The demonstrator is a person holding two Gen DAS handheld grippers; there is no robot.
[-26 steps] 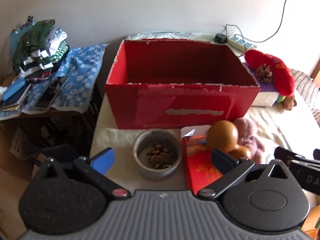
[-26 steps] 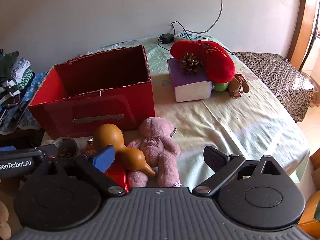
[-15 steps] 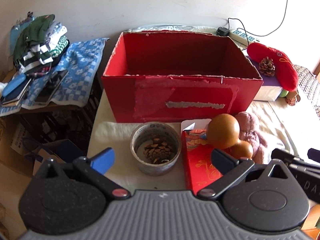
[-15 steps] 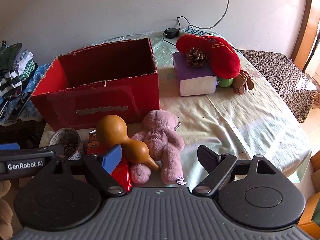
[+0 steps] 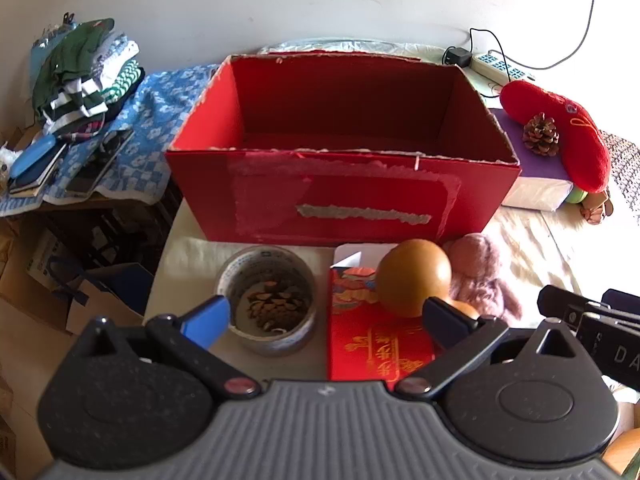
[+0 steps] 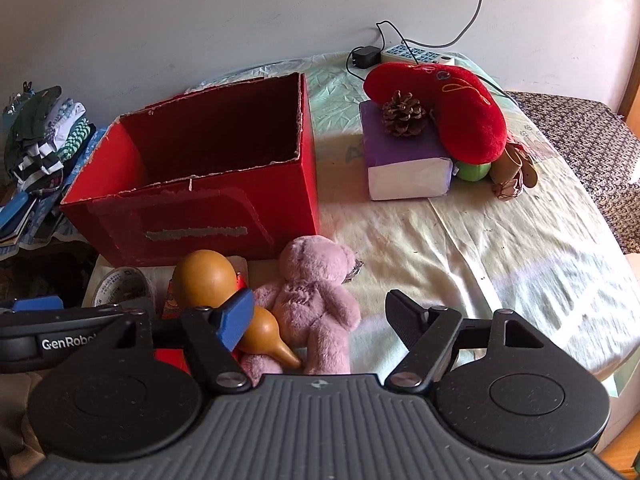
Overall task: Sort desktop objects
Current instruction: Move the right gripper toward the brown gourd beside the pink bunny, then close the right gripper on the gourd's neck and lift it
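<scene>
Having closed in on the clutter before the empty red box (image 5: 344,200), I'm hovering both grippers, left (image 5: 326,314) and right (image 6: 320,316), open and empty, judging the pink teddy (image 6: 316,300) next.

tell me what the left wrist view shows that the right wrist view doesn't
Left wrist only: the pine cone scales inside the clear tape roll, and the gold print on the flat red envelope.
Right wrist only: the whole pink plush teddy bear and the brown gourd's narrow neck.
Both: the open red cardboard box, purple-topped block, red plush cushion.
</scene>
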